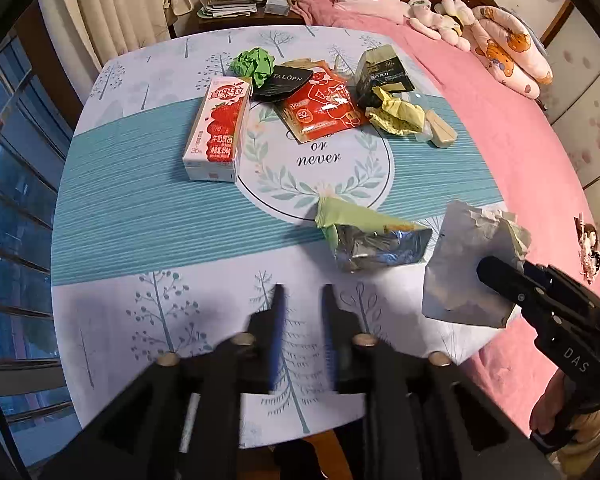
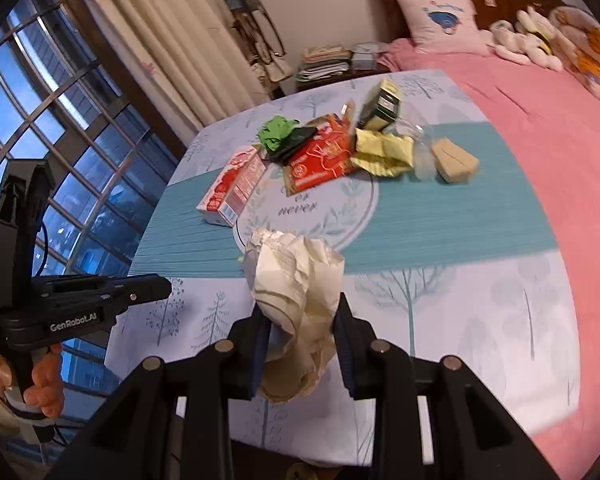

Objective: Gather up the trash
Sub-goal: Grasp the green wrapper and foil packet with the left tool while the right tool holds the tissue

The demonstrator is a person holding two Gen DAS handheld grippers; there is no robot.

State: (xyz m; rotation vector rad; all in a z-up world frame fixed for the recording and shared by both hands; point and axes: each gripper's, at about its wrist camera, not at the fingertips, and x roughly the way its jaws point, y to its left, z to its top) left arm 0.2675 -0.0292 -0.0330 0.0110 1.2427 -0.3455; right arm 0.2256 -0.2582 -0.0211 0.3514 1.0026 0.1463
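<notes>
A crumpled white paper wrapper [image 2: 296, 300] is pinched between the fingers of the right gripper [image 2: 300, 336] and is carried clear of the tablecloth [image 1: 148, 216]. The hold is taken on the lower folds only; the bulk of the wrapper stands loose above the pads, so slippage or tearing is judged possible if the load is swung. No bin or bag is seen in either view, so the destination cannot be confirmed.

The left gripper [image 1: 302, 308] is found empty, its fingers standing slightly apart with only printed cloth between them.

Positions are given relative to the round wreath print [image 1: 316, 156] at the cloth's centre. A green and silver foil pouch [image 1: 372, 236] lies at its near edge, closest to the left gripper. A strawberry milk carton [image 1: 216, 136] lies on its side just to the left. At the far edge a red printed sachet [image 1: 320, 108], a black packet [image 1: 284, 82] and a crumpled green paper ball [image 1: 254, 62] are overlapped. To the far right lie a crumpled yellow wrapper [image 1: 398, 114], a dark box [image 1: 384, 72] and a tan wedge-shaped carton [image 1: 440, 132].

Hazards noted: the pouch is slick and open-mouthed and may skid or spill under a shallow pinch; in the overlapped pile a neighbouring piece may be dragged along; the tan carton sits near the table edge beside the pink bedspread [image 1: 512, 152] and could be pushed off. The two grippers are held close together, and contact between them is judged possible.
</notes>
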